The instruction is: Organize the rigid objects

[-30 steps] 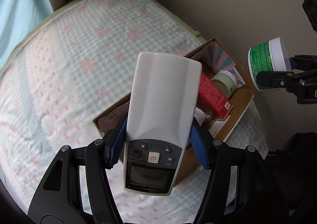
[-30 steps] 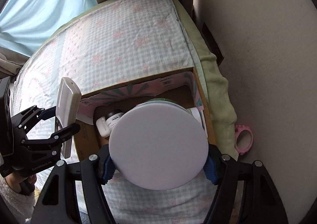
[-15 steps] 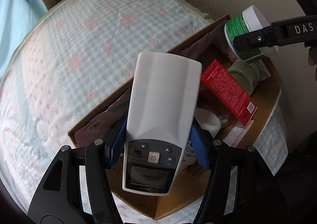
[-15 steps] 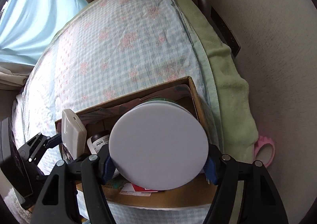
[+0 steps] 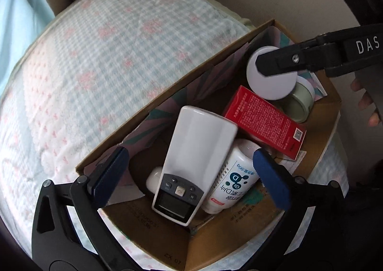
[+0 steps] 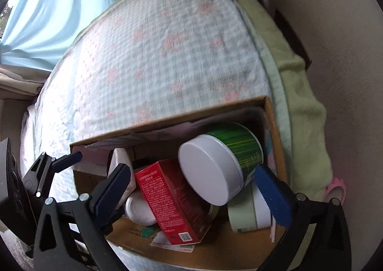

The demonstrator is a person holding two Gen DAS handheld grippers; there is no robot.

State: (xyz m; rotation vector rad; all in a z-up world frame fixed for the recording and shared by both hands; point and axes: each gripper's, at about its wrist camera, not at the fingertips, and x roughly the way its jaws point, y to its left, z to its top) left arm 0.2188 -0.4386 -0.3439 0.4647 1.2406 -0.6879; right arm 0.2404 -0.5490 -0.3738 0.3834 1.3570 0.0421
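A cardboard box (image 5: 239, 242) sits on the bed and also shows in the right wrist view (image 6: 167, 125). A white remote (image 5: 194, 163) lies in the box on a white bottle (image 5: 234, 180). My left gripper (image 5: 191, 177) is open around the remote, its blue pads apart from it. A green jar with a white lid (image 6: 215, 168) rests tilted in the box on a red carton (image 6: 174, 201). My right gripper (image 6: 194, 196) is open just behind the jar. The jar's lid (image 5: 270, 74) shows in the left wrist view under a right finger.
A pale green jar (image 5: 299, 101) and small white items lie in the box. The checked bedspread (image 6: 167, 55) stretches beyond it. A wall (image 6: 335, 31) runs along the right. A pink object (image 6: 335, 189) lies beside the bed. Curtains hang at the back.
Both grippers moved down over the box and opened. The remote and the green jar left the fingers and now lie in the box.
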